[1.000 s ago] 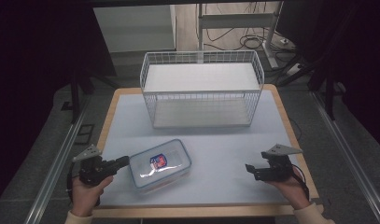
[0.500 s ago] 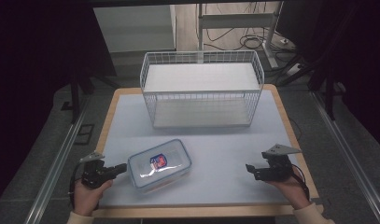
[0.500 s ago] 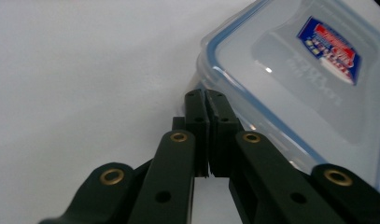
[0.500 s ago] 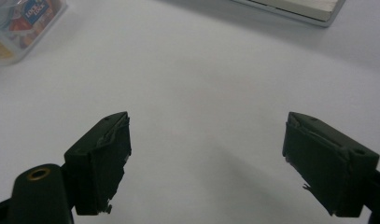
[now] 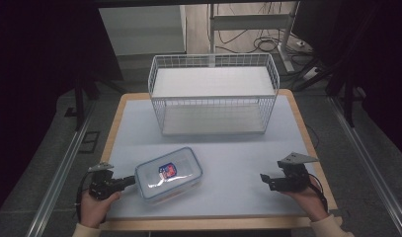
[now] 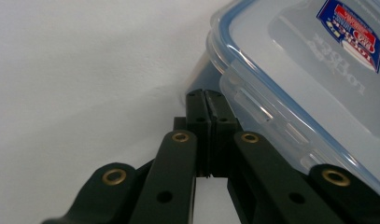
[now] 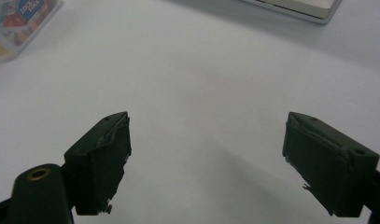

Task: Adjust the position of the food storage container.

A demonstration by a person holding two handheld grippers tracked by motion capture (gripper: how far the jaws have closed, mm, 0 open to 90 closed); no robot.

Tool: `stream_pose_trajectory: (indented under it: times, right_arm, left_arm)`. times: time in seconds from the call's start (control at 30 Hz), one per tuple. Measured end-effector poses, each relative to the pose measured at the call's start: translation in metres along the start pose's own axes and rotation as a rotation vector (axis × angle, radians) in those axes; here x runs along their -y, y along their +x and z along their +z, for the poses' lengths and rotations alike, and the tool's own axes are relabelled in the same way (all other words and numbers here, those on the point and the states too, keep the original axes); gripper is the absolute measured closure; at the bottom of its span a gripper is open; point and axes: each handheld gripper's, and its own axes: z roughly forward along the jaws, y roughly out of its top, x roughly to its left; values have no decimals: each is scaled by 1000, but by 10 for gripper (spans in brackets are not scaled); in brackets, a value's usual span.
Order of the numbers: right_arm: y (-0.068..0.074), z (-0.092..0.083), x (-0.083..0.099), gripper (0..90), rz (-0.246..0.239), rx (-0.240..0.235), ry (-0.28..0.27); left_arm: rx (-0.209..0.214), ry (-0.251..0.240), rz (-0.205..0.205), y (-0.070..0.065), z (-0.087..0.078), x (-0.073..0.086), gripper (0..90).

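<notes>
High view, from left to right: the left tool [image 5: 123, 182] lies low at the near left of the counter [image 5: 287, 148], held in a hand [image 5: 96, 207], and its tip reaches the left end of the clear food container [image 5: 169, 174] with the blue-rimmed snap lid. That container sits flat on the white mat, near the front and left of centre, well apart from the white wire basket [image 5: 213, 94] standing at the back. Farther right, the right tool [image 5: 265, 179] hovers near the counter's right edge, well clear of the container. In the left gripper view the left tool [image 6: 207, 100] has its jaws pressed together with nothing between them, their tips just beside the container's [image 6: 309, 79] end latch, at or under the lid's rim; whether they touch the plastic is hard to tell. In the right gripper view the right tool [image 7: 206, 163] stands wide open and empty over bare mat, a corner of the container [image 7: 19, 21] cut off at the upper left. As I judge it, the work is at an early stage: the lid looks seated and the basket appears empty, so either prying the latch or moving the container remains to be done. The container's far latches and contents cannot be made out, and the basket's floor is blurred by its wires.
</notes>
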Motion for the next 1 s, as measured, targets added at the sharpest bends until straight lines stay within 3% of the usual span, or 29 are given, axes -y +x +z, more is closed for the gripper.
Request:
stream_pose_trajectory:
  times: [0.7, 1.0]
  right_arm:
    - [-1, 0, -1, 153, 12, 11, 5]
    - [-1, 0, -1, 153, 11, 13, 7]
  left_arm:
    - [17, 30, -12, -3, 26, -21, 896]
    - [29, 54, 22, -17, 44, -33, 896]
